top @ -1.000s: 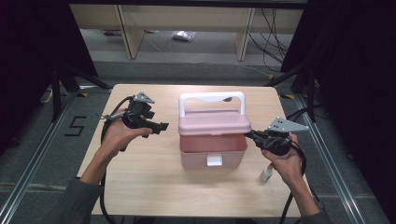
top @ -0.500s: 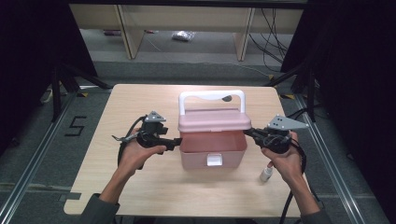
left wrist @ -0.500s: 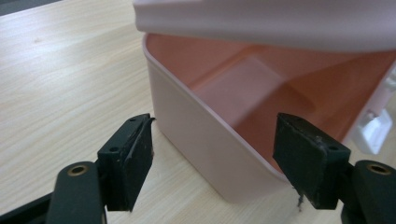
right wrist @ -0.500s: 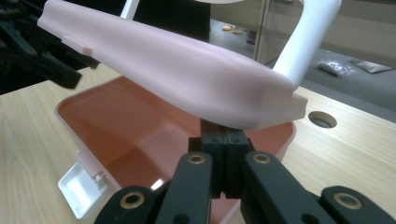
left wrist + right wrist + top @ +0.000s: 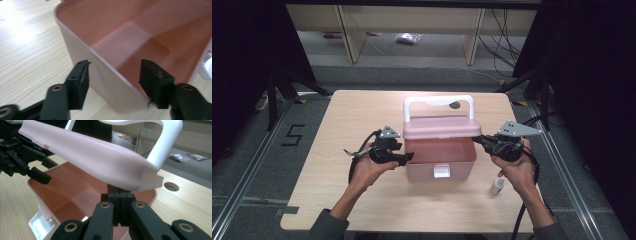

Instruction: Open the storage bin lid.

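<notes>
A pink box [image 5: 439, 159] with a white handle [image 5: 439, 101] stands mid-table, its lid [image 5: 442, 127] raised off the body. My left gripper [image 5: 408, 157] is at the box's left wall [image 5: 100, 72]. Its jaws [image 5: 115, 67] straddle that wall, one pad outside and one inside, with gaps on both sides, and they have just been closing. At the box's right end is my right gripper [image 5: 476, 140], shut [image 5: 120, 192] with its tips tucked under the lid's edge [image 5: 140, 178]. The box's inside looks empty.
A small white bottle [image 5: 497, 186] stands on the table by the right hand. A white latch [image 5: 442, 171] hangs at the box's front. The tabletop has a round hole [image 5: 171, 186] near the box. Shelving stands on the floor beyond the table.
My left hand has come down and to the right from the table's left side to the box's left wall, and its jaws have narrowed. The right gripper and the lid have stayed put.
</notes>
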The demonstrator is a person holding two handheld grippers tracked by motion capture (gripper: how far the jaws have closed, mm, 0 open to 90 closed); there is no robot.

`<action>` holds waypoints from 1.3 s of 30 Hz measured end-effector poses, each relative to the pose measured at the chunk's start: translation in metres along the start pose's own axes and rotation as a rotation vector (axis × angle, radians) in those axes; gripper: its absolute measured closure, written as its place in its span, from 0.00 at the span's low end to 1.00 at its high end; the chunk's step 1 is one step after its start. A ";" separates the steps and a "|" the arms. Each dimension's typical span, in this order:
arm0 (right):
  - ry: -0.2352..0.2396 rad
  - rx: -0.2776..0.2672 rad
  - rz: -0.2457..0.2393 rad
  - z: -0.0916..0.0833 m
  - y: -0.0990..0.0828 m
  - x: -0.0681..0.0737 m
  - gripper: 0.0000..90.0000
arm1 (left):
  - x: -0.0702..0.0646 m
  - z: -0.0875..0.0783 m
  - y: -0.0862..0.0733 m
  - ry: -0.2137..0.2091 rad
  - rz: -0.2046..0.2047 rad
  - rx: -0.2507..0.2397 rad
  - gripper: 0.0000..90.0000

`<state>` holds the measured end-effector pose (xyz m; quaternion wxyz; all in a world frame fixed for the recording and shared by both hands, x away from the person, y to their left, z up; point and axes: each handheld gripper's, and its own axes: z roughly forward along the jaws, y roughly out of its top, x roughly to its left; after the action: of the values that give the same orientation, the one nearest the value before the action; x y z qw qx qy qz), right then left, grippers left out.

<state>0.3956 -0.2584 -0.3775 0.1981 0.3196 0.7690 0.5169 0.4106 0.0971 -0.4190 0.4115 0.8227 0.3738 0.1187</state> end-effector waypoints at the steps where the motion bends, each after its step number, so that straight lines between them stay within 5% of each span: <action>1: -0.004 -0.010 -0.021 0.001 0.001 -0.002 1.00 | -0.001 0.002 0.000 0.001 0.005 -0.001 0.50; 3: -0.002 -0.001 0.000 0.001 0.004 -0.002 1.00 | -0.004 0.004 0.000 0.032 0.023 0.004 0.50; 9: -0.007 -0.013 -0.015 0.004 0.010 -0.010 1.00 | -0.005 0.003 0.000 0.034 0.030 0.010 0.52; 16: -0.019 -0.012 -0.031 0.009 0.016 -0.017 1.00 | -0.004 0.001 -0.001 0.027 0.036 0.011 0.57; 19: -0.008 -0.011 0.002 0.009 0.016 -0.018 1.00 | -0.006 0.000 -0.001 0.027 0.043 0.011 0.58; 30: -0.028 -0.046 0.009 0.023 0.019 -0.036 1.00 | -0.006 0.000 -0.003 0.019 0.033 0.001 0.58; 39: -0.042 -0.014 0.022 0.030 0.025 -0.048 1.00 | -0.004 0.001 -0.003 -0.002 0.017 -0.006 0.58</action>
<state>0.4564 -0.2647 -0.3673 0.2109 0.3374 0.7574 0.5176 0.4066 0.0955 -0.4216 0.4133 0.8248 0.3660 0.1223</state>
